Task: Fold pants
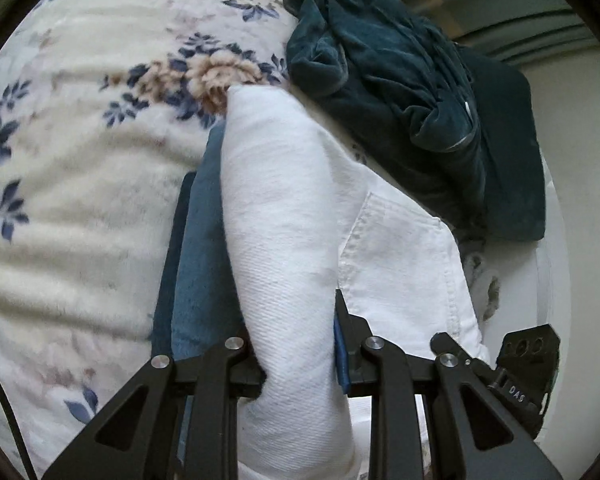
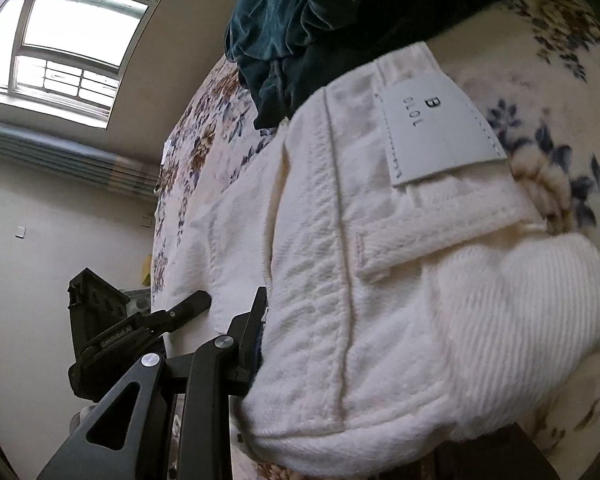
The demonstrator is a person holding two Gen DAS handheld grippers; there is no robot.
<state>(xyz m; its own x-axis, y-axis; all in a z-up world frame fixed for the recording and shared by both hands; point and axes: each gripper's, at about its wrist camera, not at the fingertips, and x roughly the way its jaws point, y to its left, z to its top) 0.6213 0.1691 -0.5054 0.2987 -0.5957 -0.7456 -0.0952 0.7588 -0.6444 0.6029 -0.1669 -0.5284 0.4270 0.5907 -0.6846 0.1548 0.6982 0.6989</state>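
Up close, the white pants (image 1: 284,216) are thick twill with a ribbed weave, bunched into a rounded roll that lies on a plush floral blanket (image 1: 80,120). The left gripper (image 1: 296,320) has its black jaws pinching that roll, with blue padded fingers (image 1: 196,248) pressed against the cloth on one side; a stitched patch pocket (image 1: 396,248) lies flat just beside the roll. In the right wrist view the pants (image 2: 340,264) show a waistband with a belt loop (image 2: 384,254) and a pale rectangular label (image 2: 440,132) sewn on with visible stitches. The right gripper (image 2: 340,360) is mostly buried in the bundled fabric: one black jaw touches the pants' edge, the other is hidden, so I cannot tell its state. Beyond the pants, touching their far edge, sits a crumpled dark teal velvet garment (image 1: 400,80), soft and deeply creased.
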